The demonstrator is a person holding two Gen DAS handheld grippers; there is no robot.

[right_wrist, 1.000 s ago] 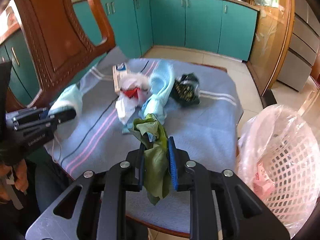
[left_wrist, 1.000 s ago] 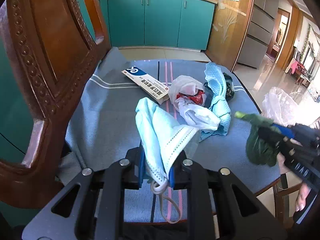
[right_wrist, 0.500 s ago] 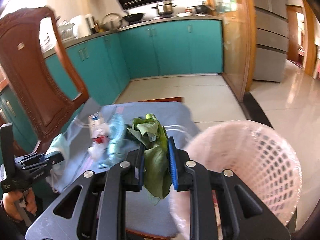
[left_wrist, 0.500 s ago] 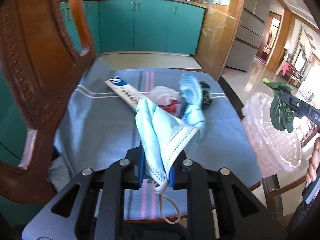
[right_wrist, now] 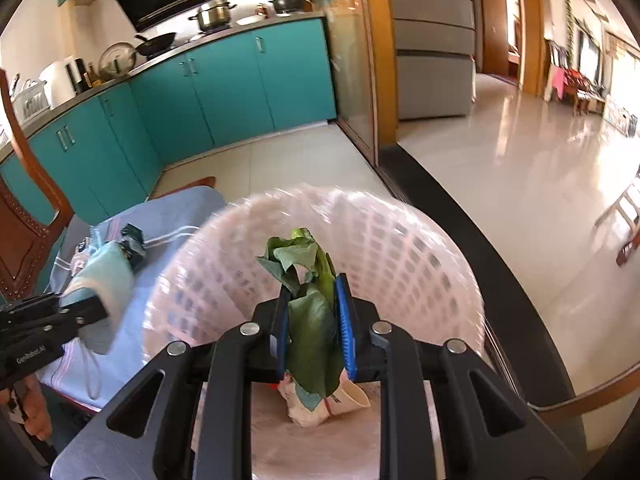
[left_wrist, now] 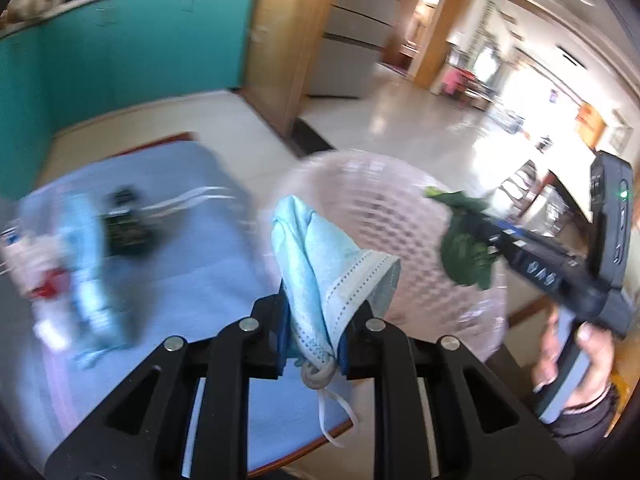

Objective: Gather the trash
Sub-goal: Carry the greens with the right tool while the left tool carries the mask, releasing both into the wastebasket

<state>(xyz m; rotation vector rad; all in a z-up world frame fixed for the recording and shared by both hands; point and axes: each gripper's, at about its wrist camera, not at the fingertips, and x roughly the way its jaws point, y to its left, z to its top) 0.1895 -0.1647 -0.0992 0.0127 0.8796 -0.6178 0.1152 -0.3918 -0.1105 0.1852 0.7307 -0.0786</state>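
My left gripper [left_wrist: 312, 330] is shut on a crumpled light-blue face mask [left_wrist: 324, 264], whose ear loop dangles below the jaws. It hangs at the near rim of a pale pink mesh basket [left_wrist: 384, 200] lined with a clear bag. My right gripper [right_wrist: 313, 324] is shut on a bunch of green leaves [right_wrist: 310, 280] and hovers over the pink mesh basket [right_wrist: 404, 240]. Inside the basket lies a crumpled paper wrapper [right_wrist: 320, 400]. In the left wrist view the right gripper [left_wrist: 476, 228] with the green leaves [left_wrist: 464, 252] reaches over the basket from the right.
Beside the basket a blue striped cloth [left_wrist: 192, 256] covers a table with leftover litter: a black wrapper [left_wrist: 126, 220], a blue rag [left_wrist: 88, 260] and a white-and-red bag [left_wrist: 36, 276]. A carved wooden chair [right_wrist: 20, 232] stands left. Teal cabinets [right_wrist: 224, 84] and shiny floor lie beyond.
Both grippers swung right, away from the litter on the cloth and over to the pink basket. The leaves now hang above its inside; the mask has reached its near rim.
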